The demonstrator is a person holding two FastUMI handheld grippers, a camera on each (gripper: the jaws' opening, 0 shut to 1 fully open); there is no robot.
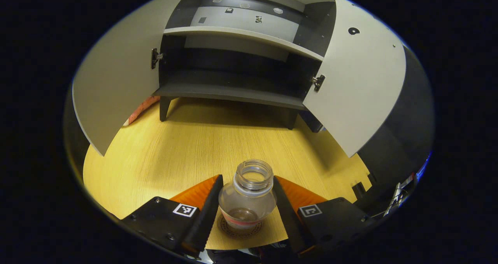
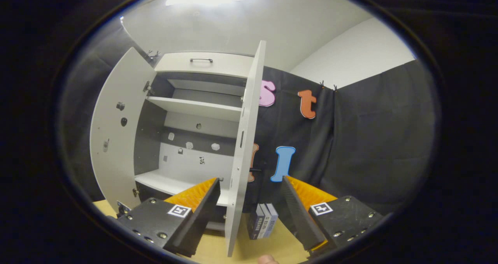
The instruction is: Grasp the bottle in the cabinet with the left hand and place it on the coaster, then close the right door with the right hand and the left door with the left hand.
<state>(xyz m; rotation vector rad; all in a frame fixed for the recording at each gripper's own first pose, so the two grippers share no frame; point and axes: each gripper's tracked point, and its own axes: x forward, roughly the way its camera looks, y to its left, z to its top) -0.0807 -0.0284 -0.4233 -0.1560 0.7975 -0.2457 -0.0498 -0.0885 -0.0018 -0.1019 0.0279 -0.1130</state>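
The left hand-held gripper (image 1: 246, 201), fingers apart, is flanking the clear, uncapped bottle (image 1: 247, 196) on the coaster (image 1: 238, 229); likely light and slippery, best held at its belly.

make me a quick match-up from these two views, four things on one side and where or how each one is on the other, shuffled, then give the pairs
Things:
1. bottle
2. coaster
3. right door
4. small boxes

Places or states:
A. swung open, seen edge-on between the right tool's fingers
B. lying on the wooden table, under the bottle
C. standing on the table beside the open door's bottom edge
D. upright with no cap, between the fingers of the left tool

Pairs: 1-D, 2-B, 3-A, 4-C
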